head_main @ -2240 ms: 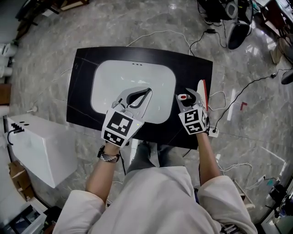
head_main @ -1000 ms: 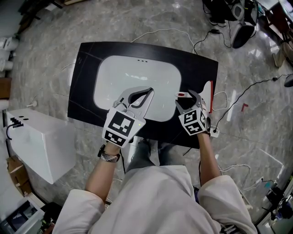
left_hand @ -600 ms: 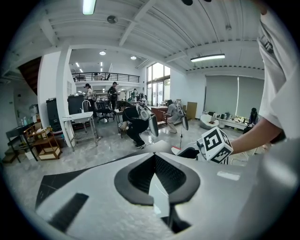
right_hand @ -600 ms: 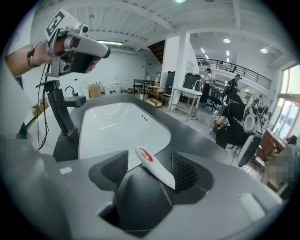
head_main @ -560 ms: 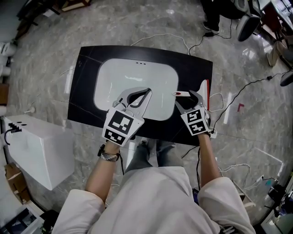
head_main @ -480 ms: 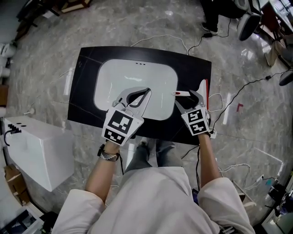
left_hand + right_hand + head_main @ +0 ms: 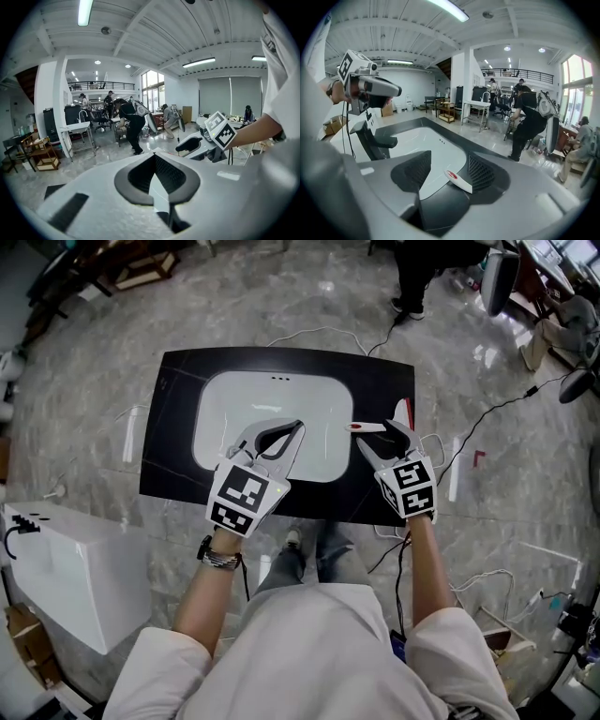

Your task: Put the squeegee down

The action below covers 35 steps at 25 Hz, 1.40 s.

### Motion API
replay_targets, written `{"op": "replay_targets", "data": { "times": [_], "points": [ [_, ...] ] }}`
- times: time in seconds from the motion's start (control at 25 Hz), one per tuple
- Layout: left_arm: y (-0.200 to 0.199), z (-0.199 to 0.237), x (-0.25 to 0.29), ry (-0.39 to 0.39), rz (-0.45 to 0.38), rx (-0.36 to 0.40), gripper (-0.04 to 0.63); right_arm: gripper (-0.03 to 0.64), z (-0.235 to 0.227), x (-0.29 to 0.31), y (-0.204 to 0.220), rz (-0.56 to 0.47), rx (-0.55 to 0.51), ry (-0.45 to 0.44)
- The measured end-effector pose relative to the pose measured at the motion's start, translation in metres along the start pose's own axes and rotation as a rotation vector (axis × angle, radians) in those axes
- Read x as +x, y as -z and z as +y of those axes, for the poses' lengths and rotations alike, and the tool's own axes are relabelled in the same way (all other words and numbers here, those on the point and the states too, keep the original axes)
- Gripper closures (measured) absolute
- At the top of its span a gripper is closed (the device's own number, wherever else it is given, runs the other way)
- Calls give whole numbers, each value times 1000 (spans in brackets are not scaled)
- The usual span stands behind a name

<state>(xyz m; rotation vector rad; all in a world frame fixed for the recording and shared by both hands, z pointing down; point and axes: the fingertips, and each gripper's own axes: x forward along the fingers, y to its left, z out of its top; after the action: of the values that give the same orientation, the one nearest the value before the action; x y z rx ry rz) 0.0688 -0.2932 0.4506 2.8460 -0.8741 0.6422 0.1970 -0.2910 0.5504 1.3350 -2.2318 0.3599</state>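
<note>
The squeegee lies on the black counter right of the white basin (image 7: 225,404), its white handle (image 7: 361,427) with a red mark pointing left and its red-edged blade (image 7: 403,412) further right. My right gripper (image 7: 375,433) hovers above the handle. Its jaws are closing with nothing touching the pads. In the right gripper view the handle (image 7: 457,179) shows down between the jaws of the right gripper (image 7: 449,171), resting on the counter. My left gripper (image 7: 298,425) is over the basin's near edge, shut and empty, tips together (image 7: 154,154).
The black counter (image 7: 169,474) stands on a marble floor. A white box (image 7: 75,559) sits low at the left. Cables (image 7: 497,423) run over the floor to the right and behind. Several people stand in the room beyond (image 7: 129,126).
My right gripper has lifted up off the counter, while the squeegee stays lying there. The left gripper has risen a little and stays shut.
</note>
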Motion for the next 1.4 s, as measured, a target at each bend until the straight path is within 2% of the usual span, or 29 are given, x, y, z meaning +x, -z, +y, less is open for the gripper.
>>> {"op": "replay_targets", "data": {
  "times": [0.52, 0.96, 1.12, 1.4],
  "points": [
    [-32, -38, -42, 70, -92, 77, 589, 452, 21, -102, -64, -161, -17, 147],
    [-61, -61, -81, 119, -181, 132, 589, 533, 55, -162, -91, -239, -74, 233],
    [-72, -67, -96, 133, -208, 159, 589, 575, 63, -185, -101, -261, -60, 281],
    [-80, -74, -119, 158, -246, 190, 589, 607, 82, -222, -116, -315, -36, 350]
  ]
}}
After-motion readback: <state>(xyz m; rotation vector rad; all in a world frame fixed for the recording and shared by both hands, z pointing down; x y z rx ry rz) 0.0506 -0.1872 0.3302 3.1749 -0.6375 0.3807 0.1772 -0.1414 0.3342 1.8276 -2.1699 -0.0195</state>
